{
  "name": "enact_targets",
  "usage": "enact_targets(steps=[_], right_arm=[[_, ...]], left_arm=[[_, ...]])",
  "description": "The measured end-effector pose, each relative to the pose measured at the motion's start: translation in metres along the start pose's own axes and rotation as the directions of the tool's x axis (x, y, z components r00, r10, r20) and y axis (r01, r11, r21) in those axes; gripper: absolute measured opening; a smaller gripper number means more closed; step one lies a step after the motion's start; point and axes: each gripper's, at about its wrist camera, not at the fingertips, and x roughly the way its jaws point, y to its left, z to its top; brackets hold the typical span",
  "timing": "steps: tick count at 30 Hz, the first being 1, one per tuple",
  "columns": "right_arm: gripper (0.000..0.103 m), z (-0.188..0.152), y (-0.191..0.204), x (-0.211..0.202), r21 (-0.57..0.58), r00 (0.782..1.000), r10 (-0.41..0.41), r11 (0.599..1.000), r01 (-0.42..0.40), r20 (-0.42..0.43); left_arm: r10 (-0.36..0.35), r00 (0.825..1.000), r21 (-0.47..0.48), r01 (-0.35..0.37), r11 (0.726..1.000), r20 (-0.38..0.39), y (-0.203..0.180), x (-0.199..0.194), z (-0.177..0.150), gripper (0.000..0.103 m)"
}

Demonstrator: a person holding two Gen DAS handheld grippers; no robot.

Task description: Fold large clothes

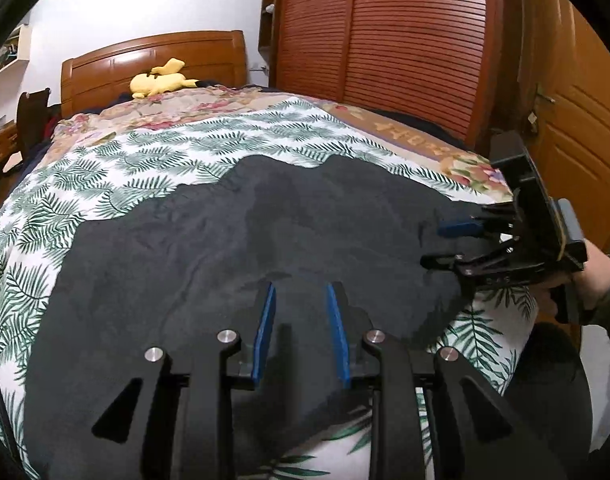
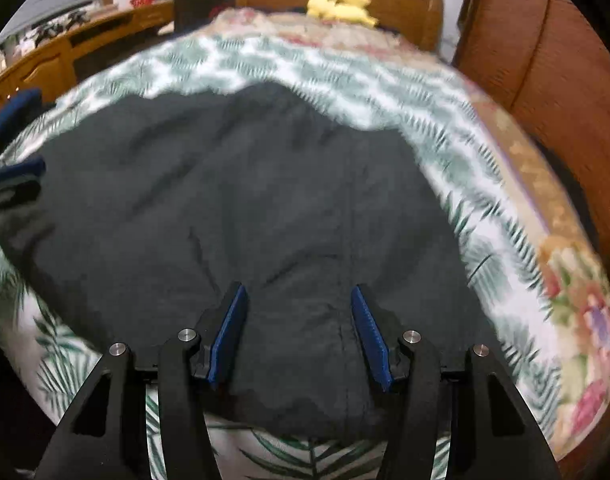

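A large black garment (image 1: 225, 240) lies spread flat on the leaf-print sheet (image 1: 105, 168) of the bed; it also fills the right wrist view (image 2: 233, 200). My left gripper (image 1: 299, 286) is open and empty, just above the garment's near edge. My right gripper (image 2: 299, 292) is open and empty over the garment's near hem. In the left wrist view the right gripper (image 1: 433, 244) hovers at the garment's right edge, held by a hand. The left gripper's blue pads (image 2: 21, 172) show at the far left of the right wrist view.
A yellow plush toy (image 1: 161, 80) lies by the wooden headboard (image 1: 153, 56). A floral quilt (image 1: 177, 108) covers the bed's far part. A slatted wooden wardrobe (image 1: 385, 40) and a door (image 1: 577, 140) stand to the right. A wooden desk (image 2: 65, 52) stands left of the bed.
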Motion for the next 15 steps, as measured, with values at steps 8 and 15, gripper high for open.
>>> enact_targets(steps=[8, 15], right_arm=[[0.059, -0.003, 0.001, -0.008, 0.015, 0.999, -0.026, 1.000, 0.025, 0.032], [0.059, -0.008, -0.015, -0.051, 0.054, 0.993, -0.074, 0.996, 0.069, 0.092]], left_arm=[[-0.001, 0.999, 0.041, 0.003, 0.999, -0.048, -0.021, 0.005, -0.017, 0.025], [0.006, 0.999, 0.032, -0.004, 0.999, -0.054, -0.022, 0.008, -0.024, 0.025]])
